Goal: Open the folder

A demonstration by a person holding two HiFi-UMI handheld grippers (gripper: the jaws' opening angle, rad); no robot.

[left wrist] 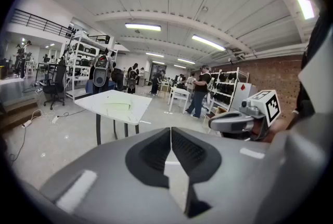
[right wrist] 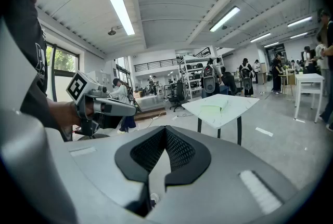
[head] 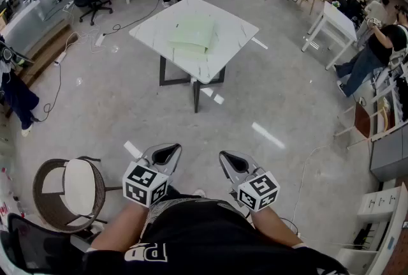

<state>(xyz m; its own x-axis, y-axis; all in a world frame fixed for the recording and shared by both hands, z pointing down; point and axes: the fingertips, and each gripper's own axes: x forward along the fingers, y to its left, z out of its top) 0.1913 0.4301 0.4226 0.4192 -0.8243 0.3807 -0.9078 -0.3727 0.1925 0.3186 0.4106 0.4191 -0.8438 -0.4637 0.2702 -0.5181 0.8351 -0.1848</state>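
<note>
Noted left hand-held gripper (head: 167, 152) and right hand-held gripper (head: 232, 159) with jaws together, empty, held side by side, well apart from green folder (head: 193, 34) lying flat on desk (head: 234, 27)

Head view steeply down, gripper views level, all sharing distant table (head: 237, 30)

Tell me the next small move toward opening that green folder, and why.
Probably step forward to the table first. The green folder lies flat on it, well ahead across open floor, while the left gripper and right gripper are held close to the body, both shut with nothing between their jaws. From here neither looks able to reach it.
</note>
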